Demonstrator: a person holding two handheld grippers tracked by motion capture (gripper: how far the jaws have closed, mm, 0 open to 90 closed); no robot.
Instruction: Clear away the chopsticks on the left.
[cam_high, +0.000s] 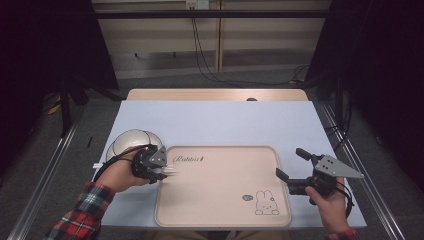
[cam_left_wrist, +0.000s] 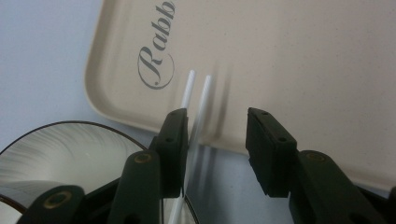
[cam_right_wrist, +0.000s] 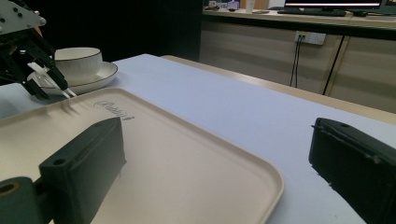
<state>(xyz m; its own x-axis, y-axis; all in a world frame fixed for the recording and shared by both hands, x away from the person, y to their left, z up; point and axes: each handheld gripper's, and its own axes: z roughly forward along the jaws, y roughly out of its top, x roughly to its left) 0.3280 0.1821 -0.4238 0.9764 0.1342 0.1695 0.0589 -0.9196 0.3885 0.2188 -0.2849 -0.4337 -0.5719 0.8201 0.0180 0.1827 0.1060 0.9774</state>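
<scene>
The left hand-held gripper (cam_high: 162, 172) sits at the left of the high view, right over the left edge of the tan tray (cam_high: 220, 210). Two thin white sticks (cam_left_wrist: 194, 105) lie side by side between its jaws. They rest against one jaw, and there is a gap to the other jaw, so the jaws are partly open. The stick tips poke out over the tray, near the grey writing. Just behind the gripper stands a white bowl (cam_high: 131, 141) on a plate. The right hand-held gripper (cam_high: 291, 167) is at the lower right of the frame, beside the tray, jaws wide apart and holding nothing. All this rests on the pale bench (cam_high: 215, 122).
</scene>
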